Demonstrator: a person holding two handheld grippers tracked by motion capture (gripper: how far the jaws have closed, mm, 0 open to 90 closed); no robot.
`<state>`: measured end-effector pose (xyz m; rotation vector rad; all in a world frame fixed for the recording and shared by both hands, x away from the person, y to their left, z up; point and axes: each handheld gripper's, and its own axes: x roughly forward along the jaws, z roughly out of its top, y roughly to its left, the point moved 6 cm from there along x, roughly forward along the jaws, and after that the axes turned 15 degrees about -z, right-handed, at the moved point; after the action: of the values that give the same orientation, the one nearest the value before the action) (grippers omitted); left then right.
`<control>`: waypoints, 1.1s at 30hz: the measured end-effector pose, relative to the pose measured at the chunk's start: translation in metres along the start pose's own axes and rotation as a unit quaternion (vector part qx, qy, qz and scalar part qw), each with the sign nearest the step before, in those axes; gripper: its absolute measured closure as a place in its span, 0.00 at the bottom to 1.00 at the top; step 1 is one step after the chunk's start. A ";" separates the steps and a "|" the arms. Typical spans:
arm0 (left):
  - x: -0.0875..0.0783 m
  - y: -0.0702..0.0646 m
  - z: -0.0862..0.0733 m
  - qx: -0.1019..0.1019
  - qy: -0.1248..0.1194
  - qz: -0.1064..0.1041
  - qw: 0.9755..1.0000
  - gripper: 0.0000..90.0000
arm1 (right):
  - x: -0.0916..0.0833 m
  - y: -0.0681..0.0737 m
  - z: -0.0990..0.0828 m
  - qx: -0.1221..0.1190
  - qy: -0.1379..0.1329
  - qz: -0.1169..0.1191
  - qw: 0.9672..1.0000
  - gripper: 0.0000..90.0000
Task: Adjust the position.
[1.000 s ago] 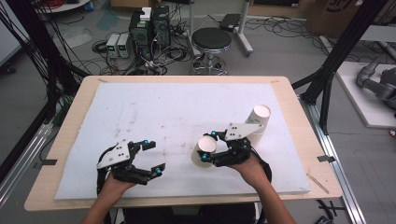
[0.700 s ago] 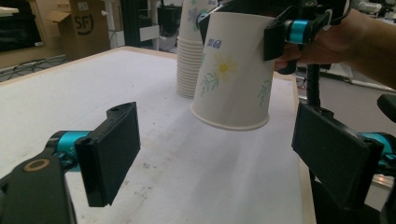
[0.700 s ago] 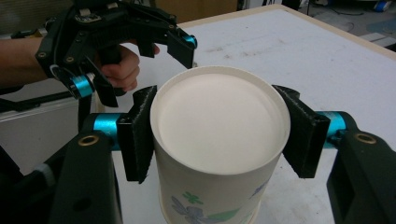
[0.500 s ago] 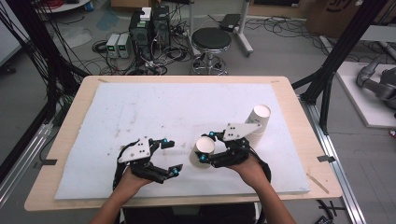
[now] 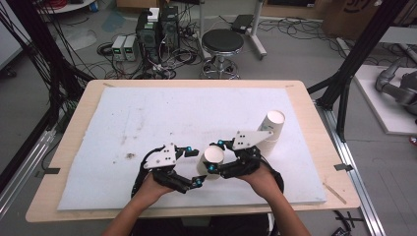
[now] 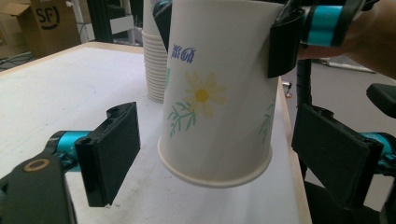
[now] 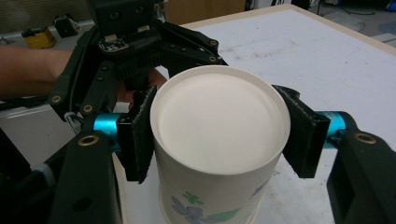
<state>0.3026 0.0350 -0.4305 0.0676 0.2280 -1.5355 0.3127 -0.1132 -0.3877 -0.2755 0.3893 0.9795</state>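
The left gripper [image 5: 193, 166] is being held near the front edge of the table [image 5: 74, 123], left of middle, its fingers [image 6: 109, 154] spread wide and released, with nothing being pressed between them. In the left gripper view the fingers are seen standing either side of the paper cup [image 6: 219, 88], apart from its wall, so the cup is not yet being gripped by this side.

The paper cup [image 5: 211, 160] is being carried just to the right, near the middle of the front edge, clenched across its body by the right gripper [image 5: 215, 156]; its pads [image 7: 140, 135] are pressing on both sides close to the closed base, which is turned toward the right gripper view, the open mouth pointing away. Nothing can be seen inside it, and its interior is hidden.

The cup is judged light, thin-walled and easily crushed; a hold low on the wall near the rolled rim or the stiff base is being favoured, with gentle pressure.

Toward the right edge, a stack of paper cups [image 5: 271, 129] is lying tilted, its top cup's mouth showing empty.
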 end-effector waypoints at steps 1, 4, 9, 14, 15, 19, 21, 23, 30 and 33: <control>0.001 0.001 0.000 0.001 0.002 0.000 1.000 0.17 | 0.000 0.001 0.000 0.003 0.002 0.002 1.000 0.41; 0.005 0.002 -0.001 0.000 0.003 -0.002 1.000 0.17 | -0.001 0.002 0.001 0.003 -0.002 0.004 1.000 0.41; 0.009 0.001 -0.001 0.003 0.001 -0.008 1.000 0.21 | -0.002 0.003 0.001 0.008 -0.003 0.009 1.000 0.41; 0.010 0.000 0.000 0.005 -0.001 -0.020 1.000 0.26 | -0.001 0.005 0.002 0.009 -0.008 0.017 1.000 0.41; 0.010 -0.001 0.000 0.006 0.000 -0.023 1.000 0.28 | -0.001 0.005 0.002 0.010 -0.008 0.019 1.000 0.41; 0.009 -0.002 -0.001 0.008 0.006 -0.027 1.000 0.32 | 0.000 0.007 0.001 0.012 -0.006 0.023 1.000 0.41; 0.009 -0.002 -0.001 0.008 0.008 -0.028 1.000 0.34 | 0.000 0.007 0.001 0.013 -0.005 0.023 1.000 0.41; 0.007 -0.003 0.000 0.005 0.008 -0.029 1.000 0.35 | 0.000 0.007 0.001 0.017 -0.006 0.025 1.000 0.40; -0.001 -0.002 0.003 -0.002 0.050 -0.025 0.998 0.37 | 0.000 0.006 0.001 0.037 -0.002 0.024 0.999 0.20; -0.004 -0.001 0.003 -0.005 0.080 -0.024 0.997 0.37 | -0.001 0.007 0.002 0.030 -0.002 0.030 0.999 0.20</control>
<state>0.3014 0.0384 -0.4268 0.1785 0.3662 -1.5772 0.3065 -0.1091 -0.3861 -0.2089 0.4244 1.0264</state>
